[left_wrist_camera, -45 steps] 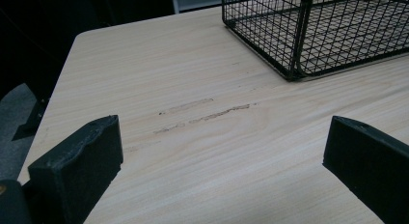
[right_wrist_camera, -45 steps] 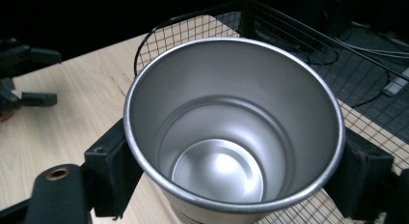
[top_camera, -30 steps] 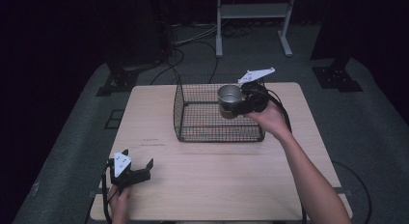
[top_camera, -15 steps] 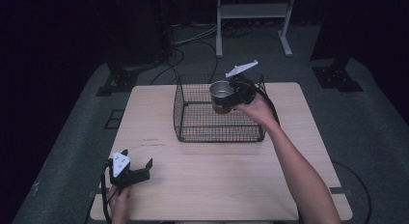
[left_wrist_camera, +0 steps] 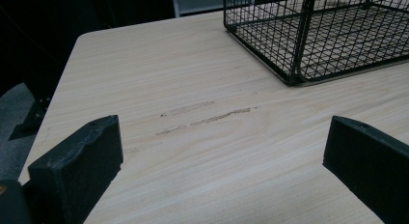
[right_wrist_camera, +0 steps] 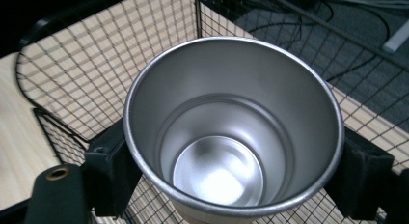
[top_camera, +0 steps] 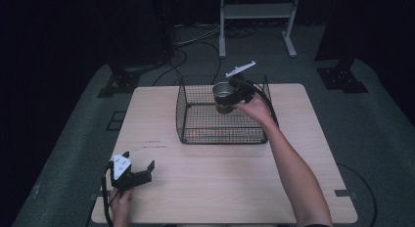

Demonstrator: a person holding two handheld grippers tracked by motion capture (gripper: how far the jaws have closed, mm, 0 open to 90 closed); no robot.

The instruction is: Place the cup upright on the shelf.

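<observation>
metal cup was upright, mouth up, empty and shiny inside, pinched across its sides by the right gripper, one black jaw on each side of the wall just under the rim. holding it from the sides kept the opening level and left the bottom free to be set down. in the high view the cup hung above the wire basket, over its far right part, not touching the mesh floor as far as i could tell. looked like it was being lowered into the basket, since the grip was from above and the basket's open top was right under it. basket sat on the desk toward the far edge, about the middle, one corner showing in the left gripper view. left gripper rested near the desk's near left corner, jaws spread wide, nothing between them, just bare wood with faint scuff marks ahead. judged it was parked out of the way, pointed at the basket, while the right hand did the work. next move probably needs a straight drop so the cup clears the basket's far wall.
</observation>
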